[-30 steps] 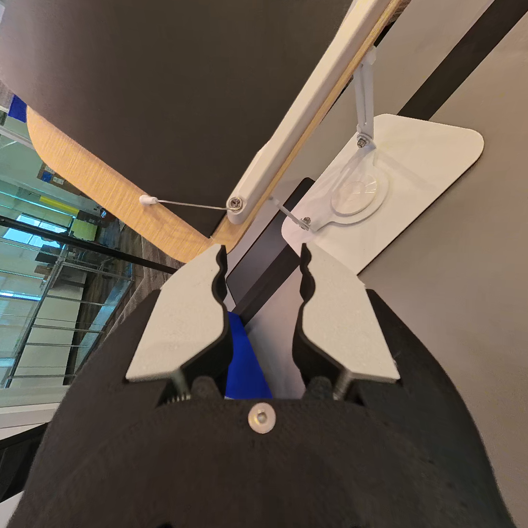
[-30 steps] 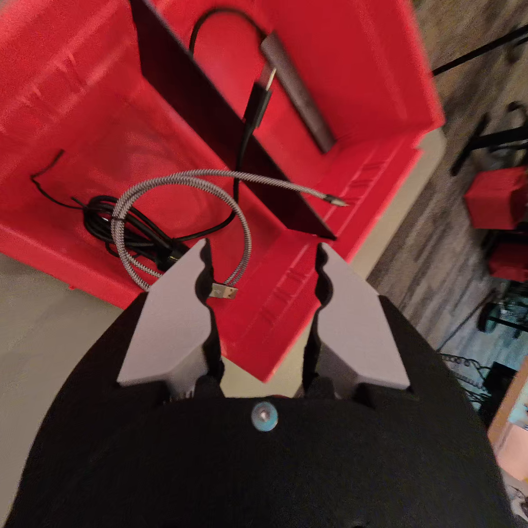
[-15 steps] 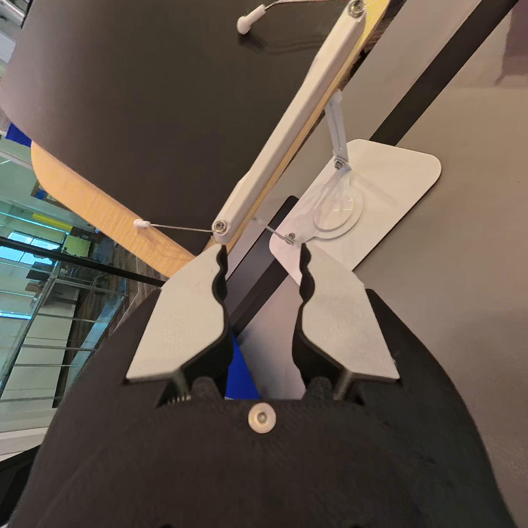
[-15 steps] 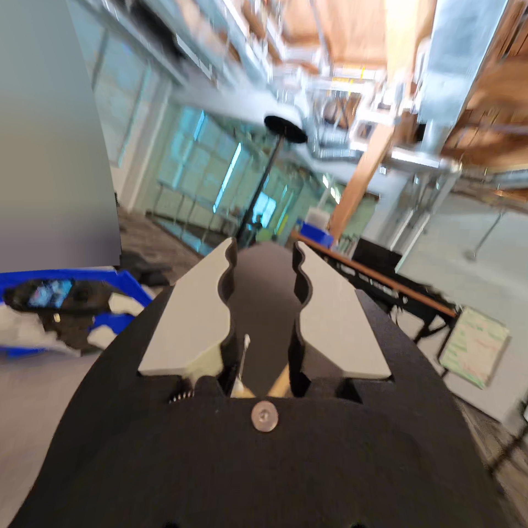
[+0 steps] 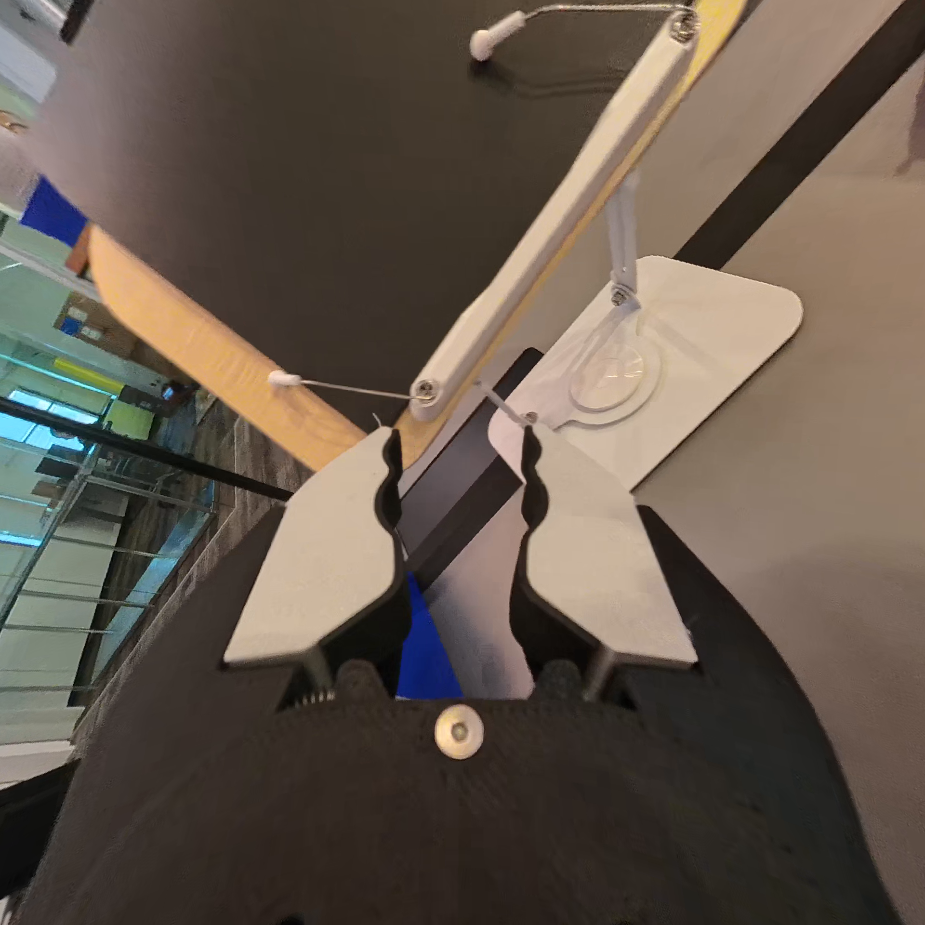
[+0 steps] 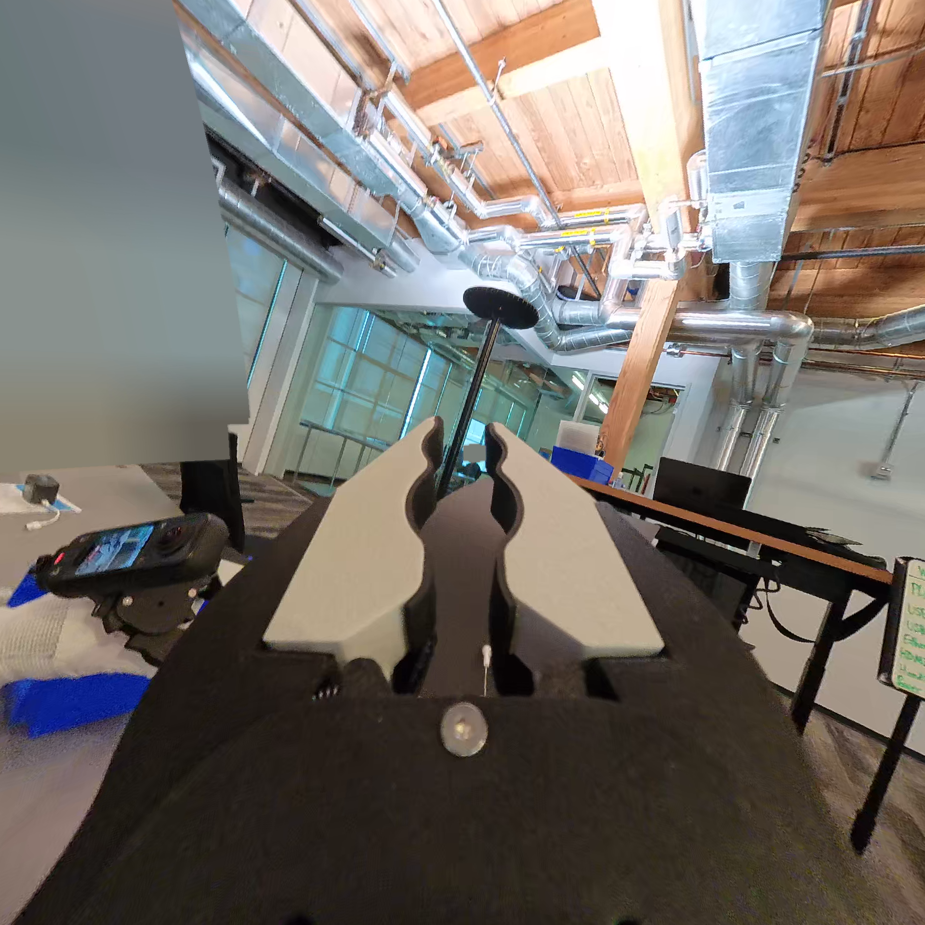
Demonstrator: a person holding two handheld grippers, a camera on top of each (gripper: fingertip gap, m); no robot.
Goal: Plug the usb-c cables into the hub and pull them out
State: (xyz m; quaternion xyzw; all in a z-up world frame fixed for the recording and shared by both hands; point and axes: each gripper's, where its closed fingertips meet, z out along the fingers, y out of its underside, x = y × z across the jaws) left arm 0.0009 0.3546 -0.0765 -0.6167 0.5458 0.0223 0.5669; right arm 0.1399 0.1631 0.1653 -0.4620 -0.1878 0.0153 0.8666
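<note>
Right gripper [image 6: 463, 433] has swung up off the red bin, now facing ceiling, nearly closed, empty. Left gripper [image 5: 458, 440] parted, empty, over white stand [image 5: 701, 320]. Cables, hub out of view; task likely done.

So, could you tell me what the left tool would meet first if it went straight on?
Probably the dark slab lying between the left tool's open jaws, with the white plate just beyond; depth is unclear.
</note>
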